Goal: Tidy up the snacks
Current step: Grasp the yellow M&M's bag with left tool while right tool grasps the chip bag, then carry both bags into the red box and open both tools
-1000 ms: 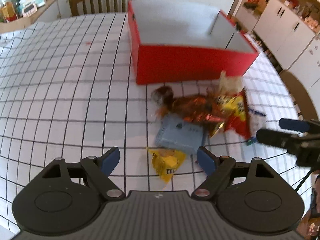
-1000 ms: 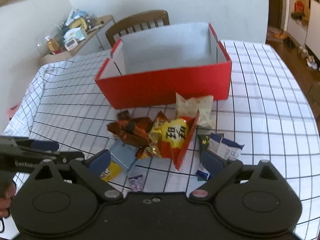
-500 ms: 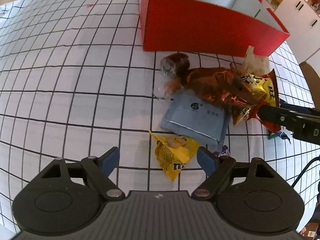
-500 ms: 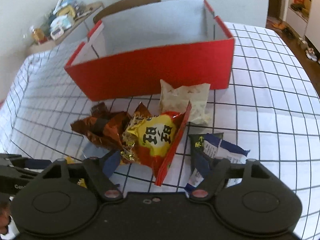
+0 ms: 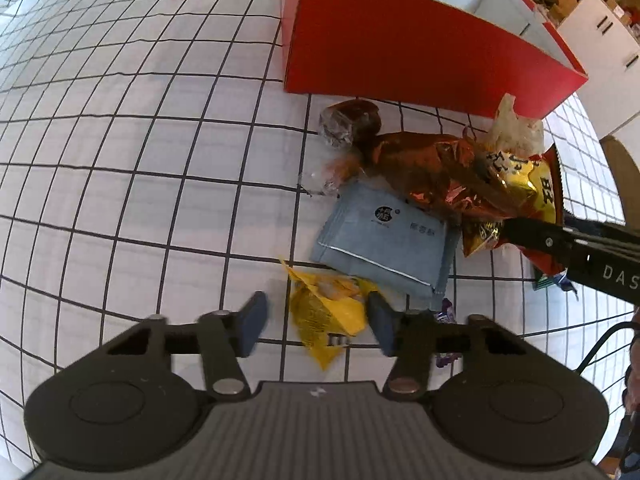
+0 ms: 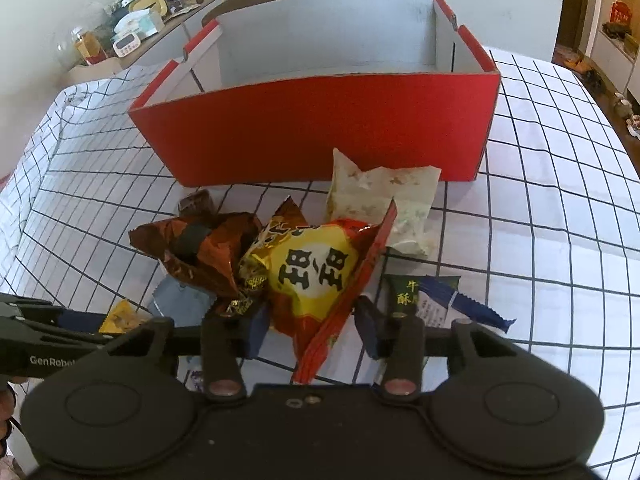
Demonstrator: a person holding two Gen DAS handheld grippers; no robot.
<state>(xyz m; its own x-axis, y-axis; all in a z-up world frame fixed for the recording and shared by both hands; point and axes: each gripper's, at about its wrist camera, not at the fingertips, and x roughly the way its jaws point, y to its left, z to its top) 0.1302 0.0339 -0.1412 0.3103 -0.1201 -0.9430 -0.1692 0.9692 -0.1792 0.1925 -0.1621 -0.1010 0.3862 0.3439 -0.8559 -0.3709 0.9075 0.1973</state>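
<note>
Here the left gripper (image 5: 316, 322) has just been closing around the yellow packet (image 5: 328, 312), pads not yet pinching.

Both views are bright with soft daylight. Strong fisheye bending curves the tablecloth (image 5: 120, 160) grid toward the edges. Foil on the chip bags (image 6: 308, 272) ahead of the fingers glints. Shadows under the snacks are faint. Dark vignetting rounds the right view's corners; focus is mostly sharp.
</note>
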